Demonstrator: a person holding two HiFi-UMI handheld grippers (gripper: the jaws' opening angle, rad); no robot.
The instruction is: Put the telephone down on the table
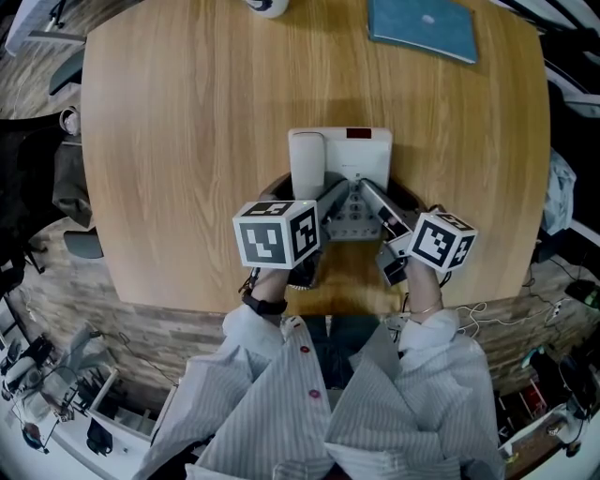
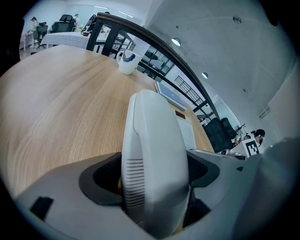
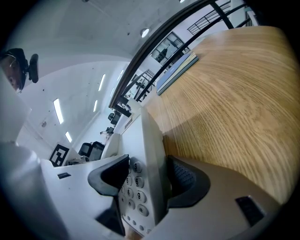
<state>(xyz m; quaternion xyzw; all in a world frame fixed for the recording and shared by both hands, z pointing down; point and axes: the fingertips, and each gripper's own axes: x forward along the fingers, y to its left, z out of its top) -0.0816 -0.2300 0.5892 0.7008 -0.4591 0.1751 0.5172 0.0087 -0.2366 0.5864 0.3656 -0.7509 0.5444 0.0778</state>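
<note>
Head view, looking steeply down: a person with a gripper in each hand has a white telephone low at the near part of a wooden bench, straight ahead of them. The left gripper has its fingers clamped round the handset, which lies in its cradle on the telephone's left side. The right gripper has its fingers pinched on the base's right edge, one of them over the keypad. Whether the base already rests on the wood or hangs just above it cannot be told.

The likeliest trouble lies in the split grip. The handset is a loose part, so if the two hands sink unevenly it could lift out of its cradle. The base would then hang from the right gripper's narrow pinch alone, where it might tilt or slip. Letting go on one side before the base is flat could twist it or knock the handset off.

Farther out, the wood round the telephone is bare. A white mug stands at the far edge and a blue-green book lies at the far right, both well apart from the telephone. Nothing stands in the way of setting it down.
</note>
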